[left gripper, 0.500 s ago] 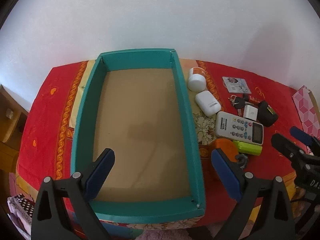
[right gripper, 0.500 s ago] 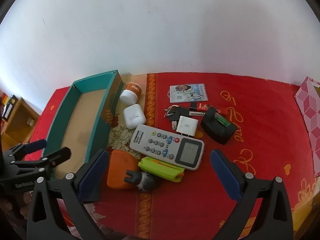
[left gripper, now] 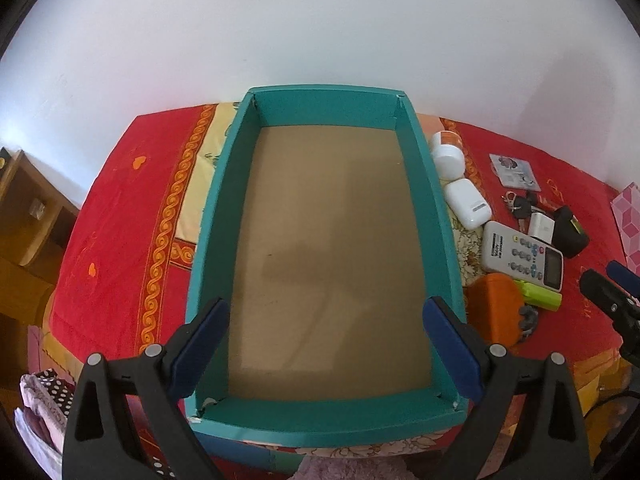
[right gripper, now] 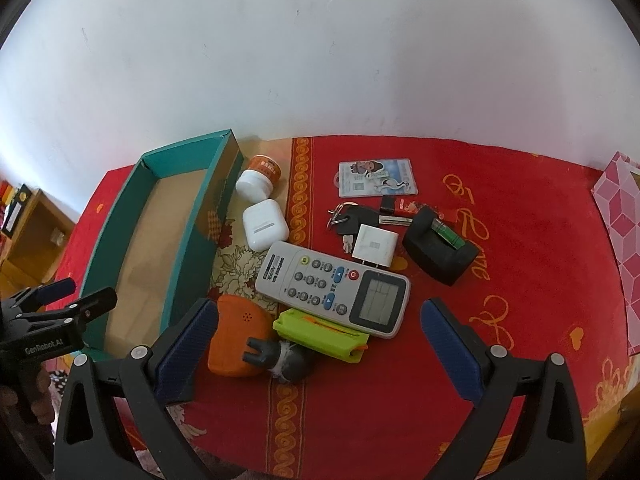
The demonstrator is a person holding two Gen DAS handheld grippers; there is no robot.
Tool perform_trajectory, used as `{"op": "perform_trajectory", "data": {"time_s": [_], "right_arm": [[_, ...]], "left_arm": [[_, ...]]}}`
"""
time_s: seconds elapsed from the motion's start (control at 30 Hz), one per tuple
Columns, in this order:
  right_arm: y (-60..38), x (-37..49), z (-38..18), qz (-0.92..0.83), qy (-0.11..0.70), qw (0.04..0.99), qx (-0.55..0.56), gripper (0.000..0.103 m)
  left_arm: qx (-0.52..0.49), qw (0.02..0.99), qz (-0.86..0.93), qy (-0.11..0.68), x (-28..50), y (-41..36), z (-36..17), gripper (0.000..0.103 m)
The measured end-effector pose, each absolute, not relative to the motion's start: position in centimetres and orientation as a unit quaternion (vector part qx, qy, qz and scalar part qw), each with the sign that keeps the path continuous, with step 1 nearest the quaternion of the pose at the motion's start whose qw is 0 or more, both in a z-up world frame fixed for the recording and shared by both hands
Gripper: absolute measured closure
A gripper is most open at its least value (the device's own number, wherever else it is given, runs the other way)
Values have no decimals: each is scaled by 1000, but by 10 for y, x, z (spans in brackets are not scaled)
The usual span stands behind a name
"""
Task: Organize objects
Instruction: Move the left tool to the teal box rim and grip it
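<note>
The left hand-held gripper (left gripper: 326,344) hangs spread wide over the teal box (left gripper: 436,216), nothing between its fingers. The right hand-held gripper (right gripper: 318,346) is also spread and holds nothing, above the clutter beside the box on the red cloth (right gripper: 520,288): a remote control (right gripper: 334,288), white case (right gripper: 265,225), jar (right gripper: 258,180), keys (right gripper: 352,218), orange case (right gripper: 236,336).

The left claw (left gripper: 326,344) and the right claw (right gripper: 318,344) both point steeply downward, jaws spread wide, holding nothing.
</note>
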State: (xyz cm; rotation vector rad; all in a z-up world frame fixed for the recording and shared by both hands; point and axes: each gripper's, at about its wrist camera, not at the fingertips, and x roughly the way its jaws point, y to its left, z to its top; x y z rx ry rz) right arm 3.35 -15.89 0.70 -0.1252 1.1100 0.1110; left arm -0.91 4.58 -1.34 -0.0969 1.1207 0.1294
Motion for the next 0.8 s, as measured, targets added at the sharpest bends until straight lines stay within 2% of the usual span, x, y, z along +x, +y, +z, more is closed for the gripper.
{"op": "perform_trajectory", "data": {"time_s": [0.8], "right_arm": [[-156, 30, 5, 44, 530, 845, -52, 0]], "left_arm": [[-43, 848, 63, 524, -15, 62, -12, 5]]}}
